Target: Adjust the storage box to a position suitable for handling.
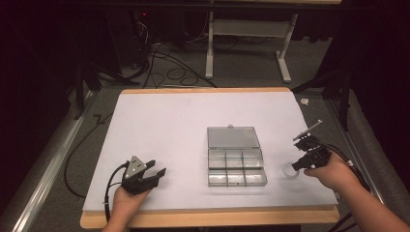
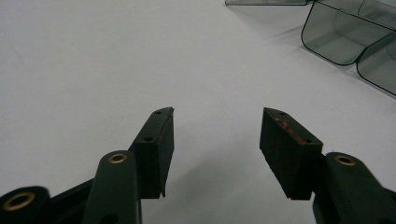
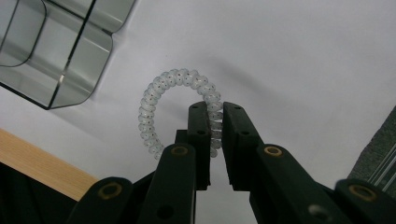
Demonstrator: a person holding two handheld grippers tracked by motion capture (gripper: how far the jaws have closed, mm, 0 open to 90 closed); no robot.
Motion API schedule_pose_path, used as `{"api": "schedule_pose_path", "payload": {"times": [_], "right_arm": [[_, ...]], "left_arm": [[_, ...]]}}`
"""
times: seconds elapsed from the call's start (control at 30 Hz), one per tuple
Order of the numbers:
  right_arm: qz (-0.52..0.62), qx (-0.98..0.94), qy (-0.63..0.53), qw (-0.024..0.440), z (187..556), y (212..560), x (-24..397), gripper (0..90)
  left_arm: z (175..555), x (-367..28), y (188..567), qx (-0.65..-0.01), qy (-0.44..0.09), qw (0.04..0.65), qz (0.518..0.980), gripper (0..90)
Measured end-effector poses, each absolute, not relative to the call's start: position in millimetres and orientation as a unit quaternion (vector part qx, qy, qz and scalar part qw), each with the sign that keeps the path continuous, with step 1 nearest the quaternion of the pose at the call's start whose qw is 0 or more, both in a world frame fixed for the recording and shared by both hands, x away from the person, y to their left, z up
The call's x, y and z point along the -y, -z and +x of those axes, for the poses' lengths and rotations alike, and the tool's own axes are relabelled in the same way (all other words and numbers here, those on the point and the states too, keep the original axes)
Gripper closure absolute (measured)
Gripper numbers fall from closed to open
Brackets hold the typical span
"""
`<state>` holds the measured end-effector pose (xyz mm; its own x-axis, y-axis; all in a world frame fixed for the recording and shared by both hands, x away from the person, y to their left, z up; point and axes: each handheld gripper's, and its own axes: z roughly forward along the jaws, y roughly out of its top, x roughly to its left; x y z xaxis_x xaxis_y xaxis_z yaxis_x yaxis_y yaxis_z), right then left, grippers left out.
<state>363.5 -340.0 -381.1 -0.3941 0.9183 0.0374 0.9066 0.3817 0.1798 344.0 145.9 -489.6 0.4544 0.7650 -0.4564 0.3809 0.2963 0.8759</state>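
A pale spiral hair tie [image 3: 161, 100] hangs from my right gripper [image 3: 215, 109], whose black jaws are shut on one side of its ring. In the high view the right gripper [image 1: 296, 166] is at the table's right, with the hair tie [image 1: 289, 170] at its tip just above the white surface. A clear compartment box [image 1: 236, 166] with its lid laid open stands in the middle, to the left of that gripper. My left gripper [image 1: 161, 174] rests near the front left, open, with nothing between its pads [image 2: 161, 147].
The white table top [image 1: 164, 121] has a wooden front edge [image 1: 208, 217]. The box's corner [image 3: 56, 51] lies close beside the hair tie. Cables and a table frame sit on the floor beyond the far edge.
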Motion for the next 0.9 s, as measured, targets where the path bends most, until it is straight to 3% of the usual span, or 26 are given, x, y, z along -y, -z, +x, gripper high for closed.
{"api": "schedule_pose_path", "payload": {"times": [0.9], "right_arm": [[0.507,-0.857,-0.094,0.024,370.1,361.7,287.3,83.7]], "left_arm": [[343.8,-145.9,489.4,-0.500,-0.152,0.633,0.571,45.5]]}}
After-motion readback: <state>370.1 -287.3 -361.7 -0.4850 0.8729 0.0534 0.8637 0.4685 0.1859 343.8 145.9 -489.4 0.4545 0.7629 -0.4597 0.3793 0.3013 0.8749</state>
